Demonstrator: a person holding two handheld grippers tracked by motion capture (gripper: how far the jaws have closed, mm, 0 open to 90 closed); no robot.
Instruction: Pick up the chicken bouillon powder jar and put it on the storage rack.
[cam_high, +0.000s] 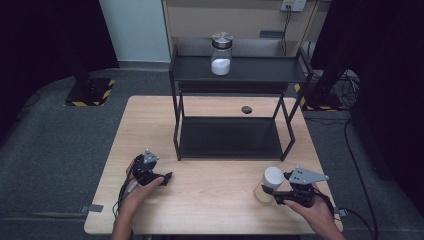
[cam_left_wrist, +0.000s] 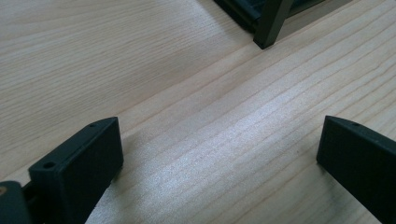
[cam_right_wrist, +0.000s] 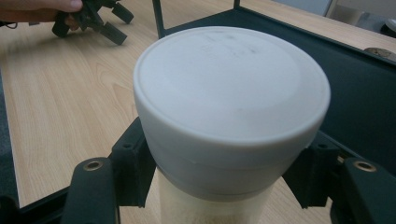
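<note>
Right hand-held gripper (cam_high: 276, 195) at near right of worktop (cam_high: 210, 200), jaws clamped on white-lidded jar (cam_high: 270, 184), one pad each side just under lid. Jar upright on worktop, in front of black rack (cam_high: 235, 140), near its right front leg. Left hand-held gripper (cam_high: 165, 176) well apart at near left, low over bare wood, jaws wide apart, nothing between. On rack's upper shelf: glass jar (cam_high: 221, 53) with metal lid, white powder inside.
</note>
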